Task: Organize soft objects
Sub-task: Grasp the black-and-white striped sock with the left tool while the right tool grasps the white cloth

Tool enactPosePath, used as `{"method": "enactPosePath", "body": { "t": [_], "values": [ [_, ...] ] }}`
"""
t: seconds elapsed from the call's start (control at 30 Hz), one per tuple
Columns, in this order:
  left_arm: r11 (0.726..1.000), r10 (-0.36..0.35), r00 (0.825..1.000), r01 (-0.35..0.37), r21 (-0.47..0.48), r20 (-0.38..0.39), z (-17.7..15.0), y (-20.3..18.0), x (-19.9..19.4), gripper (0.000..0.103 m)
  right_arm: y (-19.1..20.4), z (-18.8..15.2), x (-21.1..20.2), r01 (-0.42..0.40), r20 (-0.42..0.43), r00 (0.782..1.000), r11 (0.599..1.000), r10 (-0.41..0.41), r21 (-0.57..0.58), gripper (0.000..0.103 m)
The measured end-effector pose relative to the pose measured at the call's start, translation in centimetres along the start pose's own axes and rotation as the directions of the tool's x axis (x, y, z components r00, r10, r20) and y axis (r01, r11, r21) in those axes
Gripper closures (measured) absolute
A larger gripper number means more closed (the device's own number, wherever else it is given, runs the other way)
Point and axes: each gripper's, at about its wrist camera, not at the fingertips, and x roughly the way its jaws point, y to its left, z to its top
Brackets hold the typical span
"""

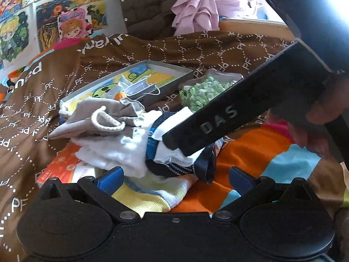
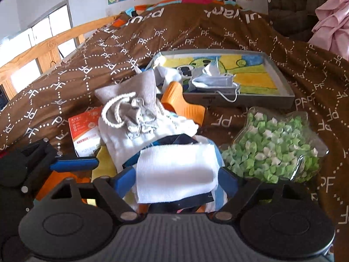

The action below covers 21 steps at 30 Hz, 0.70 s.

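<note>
A pile of soft things lies on the bed: a grey drawstring pouch, white cloth, and white, blue and navy socks. My left gripper is open, its blue pads on either side of a yellow-white sock. My right gripper has a white sock between its blue pads; whether they clamp it is unclear. Its black body shows over the pile in the left wrist view. The left gripper's finger shows at the left of the right wrist view.
A grey tray with a colourful picture holds a face mask. A clear bag of green and white paper stars lies right of the pile. An orange packet, an orange object, a brown quilt.
</note>
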Motion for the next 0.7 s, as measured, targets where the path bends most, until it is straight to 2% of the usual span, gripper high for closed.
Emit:
{"method": "enactPosePath", "body": {
  "t": [0.23, 0.27, 0.5, 0.7],
  "values": [
    [1.0, -0.002, 1.0, 0.002, -0.008, 0.0, -0.1, 0.1, 0.8, 0.001, 0.4, -0.3, 0.5, 0.044, -0.032, 0.999, 0.999, -0.044, -0.019, 0.048],
    [1.0, 0.0, 1.0, 0.0, -0.003, 0.001, -0.2, 0.0, 0.8, 0.001, 0.4, -0.3, 0.4, 0.045, -0.03, 0.999, 0.999, -0.046, -0.015, 0.05],
    [0.998, 0.018, 1.0, -0.019, 0.06, 0.016, -0.3, -0.6, 0.8, 0.001, -0.5, 0.2, -0.2, 0.032, -0.021, 0.999, 0.998, -0.031, 0.055, 0.078],
    [0.995, 0.0, 0.999, -0.004, 0.103, 0.033, -0.3, -1.2, 1.9, 0.001, -2.6, 0.4, -0.3, 0.01, -0.023, 1.0, 0.982, -0.006, 0.187, 0.085]
  ]
}}
